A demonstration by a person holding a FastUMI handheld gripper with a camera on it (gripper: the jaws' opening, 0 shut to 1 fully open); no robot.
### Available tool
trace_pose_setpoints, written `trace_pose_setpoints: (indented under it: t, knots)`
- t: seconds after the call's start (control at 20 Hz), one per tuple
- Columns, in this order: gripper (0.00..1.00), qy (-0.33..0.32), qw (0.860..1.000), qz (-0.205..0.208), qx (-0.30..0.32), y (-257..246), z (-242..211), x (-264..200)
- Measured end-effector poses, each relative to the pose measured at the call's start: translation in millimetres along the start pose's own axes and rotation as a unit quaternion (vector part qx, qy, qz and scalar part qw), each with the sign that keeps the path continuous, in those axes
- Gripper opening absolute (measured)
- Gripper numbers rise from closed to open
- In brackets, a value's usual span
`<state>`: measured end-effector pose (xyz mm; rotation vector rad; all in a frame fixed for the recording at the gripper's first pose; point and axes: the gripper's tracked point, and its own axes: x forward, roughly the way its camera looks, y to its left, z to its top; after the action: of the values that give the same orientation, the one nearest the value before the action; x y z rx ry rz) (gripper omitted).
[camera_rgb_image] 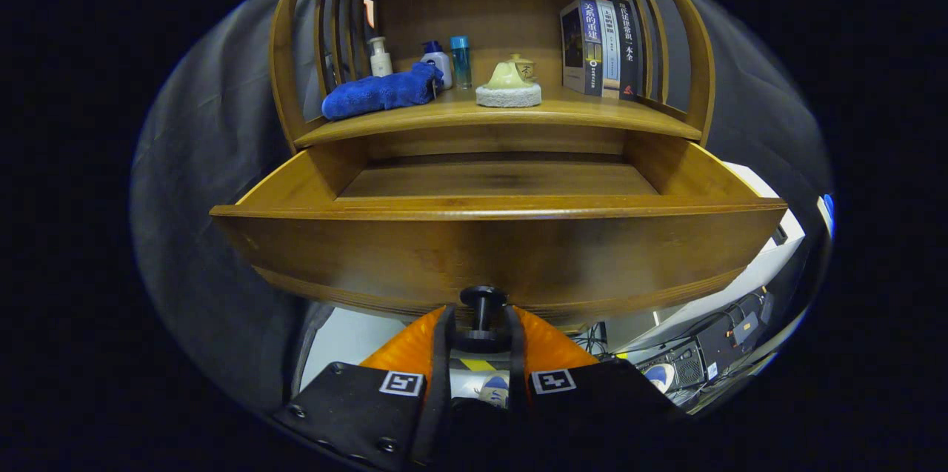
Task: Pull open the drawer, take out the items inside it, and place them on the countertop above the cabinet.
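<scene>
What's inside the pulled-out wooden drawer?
Wooden drawer: only bare rear floor shows; its front panel hides the near part. Gripper shut on black drawer knob.

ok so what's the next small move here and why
Probably open the tongs and let go of the knob, then lift toward the inside of the drawer. The drawer already stands pulled well out, and both fingers look closed on the knob. The part of the drawer floor that shows looks bare.

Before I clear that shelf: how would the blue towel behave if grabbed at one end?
The blue towel lies slumped in soft folds, so it would likely droop and unroll. Its plush pile suggests good grip and low weight. The gripper is shut on the drawer knob.
</scene>
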<state>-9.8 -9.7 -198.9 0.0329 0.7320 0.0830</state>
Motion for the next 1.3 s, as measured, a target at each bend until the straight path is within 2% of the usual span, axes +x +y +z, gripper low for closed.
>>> trace_pose_setpoints:
  t: [0.4,0.75,1.0,1.15,1.3]
  knots:
    - [0.39,0.016,1.000,0.006,0.001,-1.3,-5.4,2.7]
    - [0.57,0.002,1.000,0.008,-0.011,0.8,0.4,-6.4]
    - [0.96,-0.016,0.999,0.034,-0.008,12.8,11.1,-25.3]
    - [0.96,-0.059,0.996,0.060,-0.018,22.1,38.9,-52.6]
    - [0.96,-0.137,0.988,0.059,-0.025,12.8,82.9,-88.8]
